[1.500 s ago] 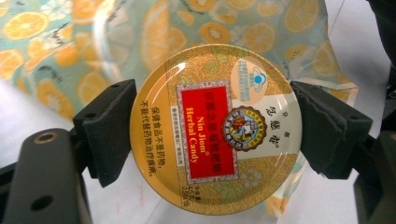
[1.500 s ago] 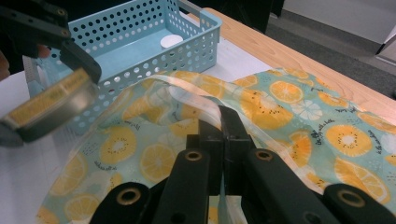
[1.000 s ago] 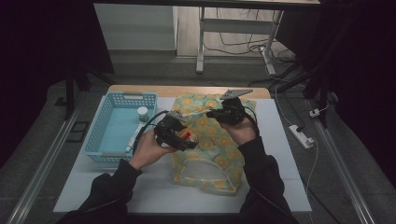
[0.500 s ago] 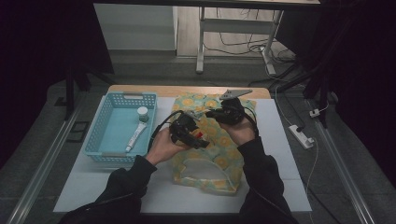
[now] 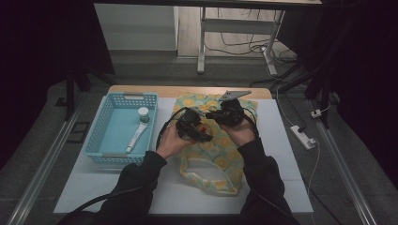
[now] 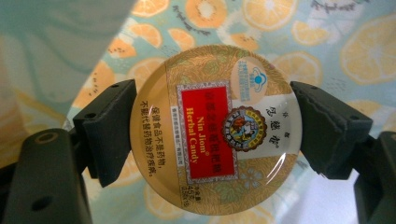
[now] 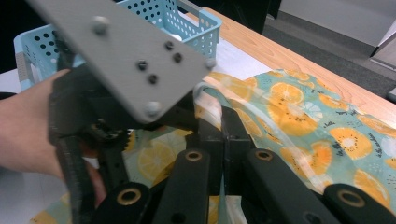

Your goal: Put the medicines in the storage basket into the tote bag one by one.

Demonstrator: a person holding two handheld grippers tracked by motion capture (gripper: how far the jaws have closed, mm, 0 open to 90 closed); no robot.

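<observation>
tin [image 6: 217, 130], "nin jiom herbal candy" label

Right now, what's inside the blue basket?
In the basket: a white tube lying flat and a small capped jar by its far end. The near wall hides a strip of the floor.

The round tin [image 6: 217, 130] reads "Nin Jiom Herbal Candy" on its red panel, with Chinese characters beside it and elsewhere on the lid.
</observation>
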